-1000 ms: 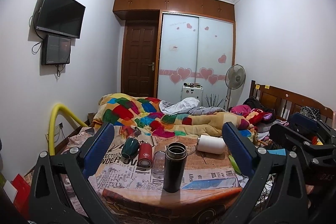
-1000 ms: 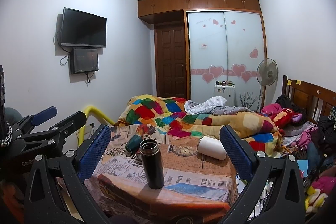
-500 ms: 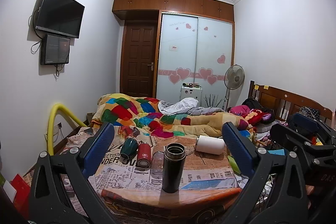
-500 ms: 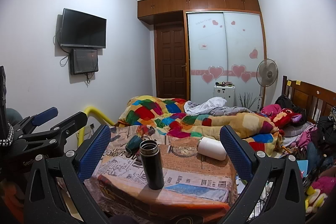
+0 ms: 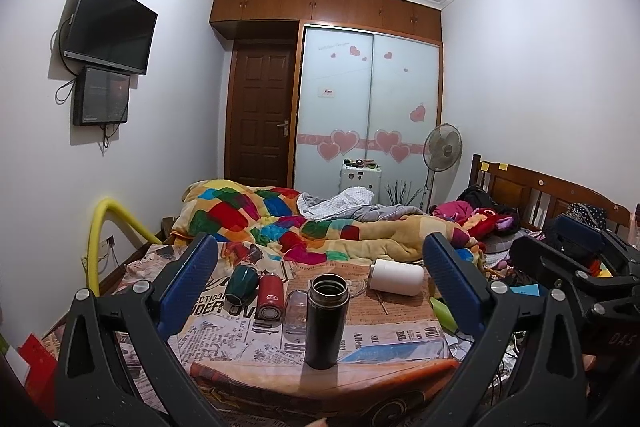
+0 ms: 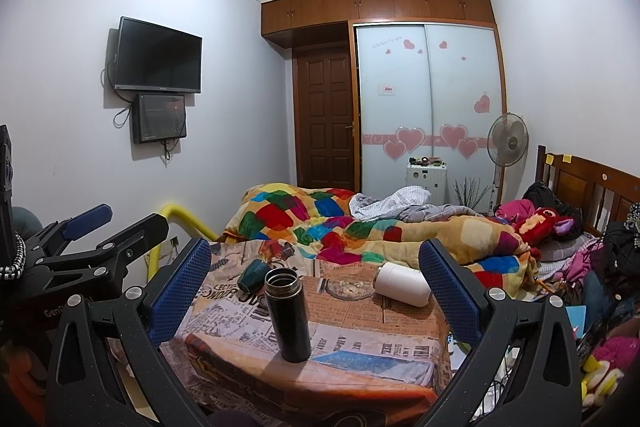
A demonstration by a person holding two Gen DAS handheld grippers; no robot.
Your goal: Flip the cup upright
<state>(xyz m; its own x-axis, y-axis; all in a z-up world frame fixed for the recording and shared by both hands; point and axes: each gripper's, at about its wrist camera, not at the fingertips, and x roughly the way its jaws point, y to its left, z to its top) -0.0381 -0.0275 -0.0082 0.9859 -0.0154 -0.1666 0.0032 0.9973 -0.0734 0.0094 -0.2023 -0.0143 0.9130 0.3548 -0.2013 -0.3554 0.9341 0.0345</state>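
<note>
Both grippers (image 5: pixel 320 275) (image 6: pixel 316 273) agape; white cup (image 6: pixel 403 284) prob. on its side.

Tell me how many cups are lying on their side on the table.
4: green cup far left, red cup beside it, clear glass behind the upright black flask, white cup far right. More may be hidden.
</note>
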